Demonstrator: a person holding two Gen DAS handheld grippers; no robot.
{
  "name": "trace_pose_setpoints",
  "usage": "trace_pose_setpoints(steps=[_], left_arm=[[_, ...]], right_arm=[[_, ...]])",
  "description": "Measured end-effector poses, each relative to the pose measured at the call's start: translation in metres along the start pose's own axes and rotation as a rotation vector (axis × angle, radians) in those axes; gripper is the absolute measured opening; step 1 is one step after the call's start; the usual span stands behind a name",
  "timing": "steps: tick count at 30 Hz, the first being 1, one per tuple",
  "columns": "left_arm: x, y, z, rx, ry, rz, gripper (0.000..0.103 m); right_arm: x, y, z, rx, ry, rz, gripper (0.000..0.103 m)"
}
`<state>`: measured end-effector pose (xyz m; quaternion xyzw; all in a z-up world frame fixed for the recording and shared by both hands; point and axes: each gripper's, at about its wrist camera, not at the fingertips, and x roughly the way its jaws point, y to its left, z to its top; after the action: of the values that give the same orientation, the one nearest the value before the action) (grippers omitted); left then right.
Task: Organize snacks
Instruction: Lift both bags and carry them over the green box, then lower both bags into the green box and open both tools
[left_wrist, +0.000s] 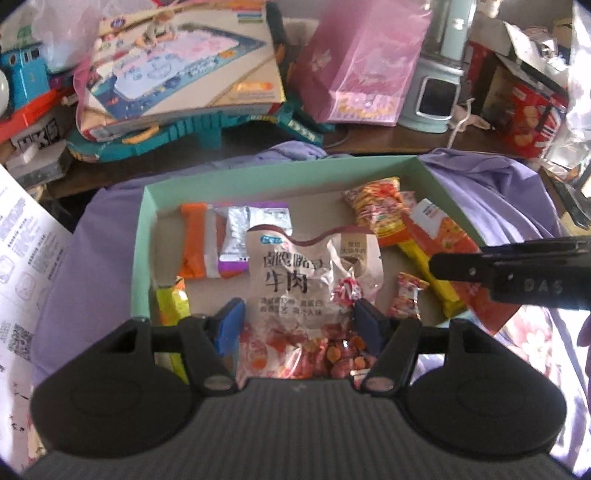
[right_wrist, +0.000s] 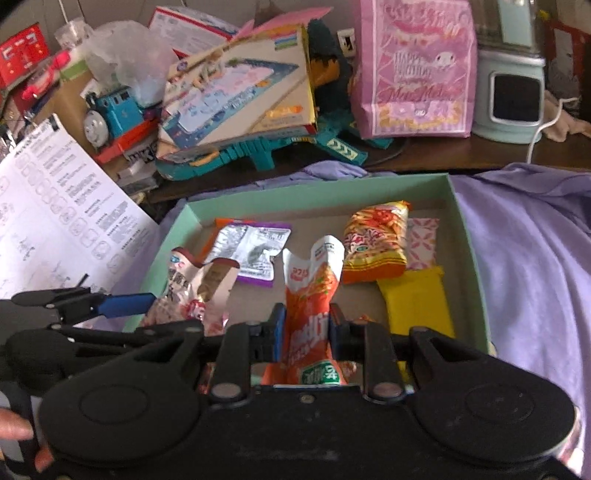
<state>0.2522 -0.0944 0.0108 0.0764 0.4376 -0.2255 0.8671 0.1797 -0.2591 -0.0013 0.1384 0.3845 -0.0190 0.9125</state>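
Note:
My left gripper (left_wrist: 300, 325) is shut on a beige beef-snack bag (left_wrist: 314, 273) with red wrapped sweets in its lower part, held over the near side of the mint-green box (left_wrist: 258, 173). My right gripper (right_wrist: 308, 328) is shut on an upright orange and white snack packet (right_wrist: 312, 295), also above the box (right_wrist: 314, 188). Lying in the box are a silver and purple packet (right_wrist: 255, 251), an orange-yellow snack bag (right_wrist: 376, 240), a yellow bar (right_wrist: 417, 302) and a pink patterned packet (right_wrist: 423, 240). The left gripper's blue finger (right_wrist: 125, 304) shows beside the beige bag (right_wrist: 199, 288).
The box rests on a crumpled purple cloth (right_wrist: 524, 258). Behind it on a dark table are stacked toy boxes (left_wrist: 177, 62), a pink gift bag (left_wrist: 362, 62), a pale blue appliance (right_wrist: 513, 92) and a toy train (right_wrist: 110, 114). A printed sheet (right_wrist: 62, 206) lies at the left.

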Motion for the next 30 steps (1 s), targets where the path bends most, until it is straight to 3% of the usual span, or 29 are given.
trace_pose_setpoints(steps=[12, 16, 18, 19, 20, 23, 30], left_arm=[[0.045, 0.010, -0.001, 0.005, 0.049, 0.023, 0.065], [0.048, 0.009, 0.000, 0.023, 0.037, 0.051, 0.067], [0.045, 0.007, 0.001, 0.025, 0.022, 0.063, 0.094], [0.044, 0.007, 0.001, 0.020, 0.012, 0.071, 0.101], [0.042, 0.006, 0.001, 0.017, 0.001, 0.085, 0.103], [0.036, 0.007, 0.003, -0.001, -0.001, 0.081, 0.103], [0.006, 0.000, 0.003, -0.013, -0.028, 0.072, 0.103]], right_arm=[[0.063, -0.006, 0.000, 0.018, 0.080, -0.002, 0.024], [0.067, -0.008, -0.001, 0.021, 0.089, -0.014, 0.044], [0.065, -0.007, -0.002, 0.010, 0.091, -0.012, 0.046], [0.062, -0.007, -0.002, 0.004, 0.090, -0.013, 0.053], [0.059, -0.006, -0.002, -0.006, 0.080, -0.016, 0.062], [0.045, -0.004, -0.001, -0.035, 0.048, -0.040, 0.073], [0.008, -0.008, -0.002, -0.036, -0.003, -0.055, 0.086]])
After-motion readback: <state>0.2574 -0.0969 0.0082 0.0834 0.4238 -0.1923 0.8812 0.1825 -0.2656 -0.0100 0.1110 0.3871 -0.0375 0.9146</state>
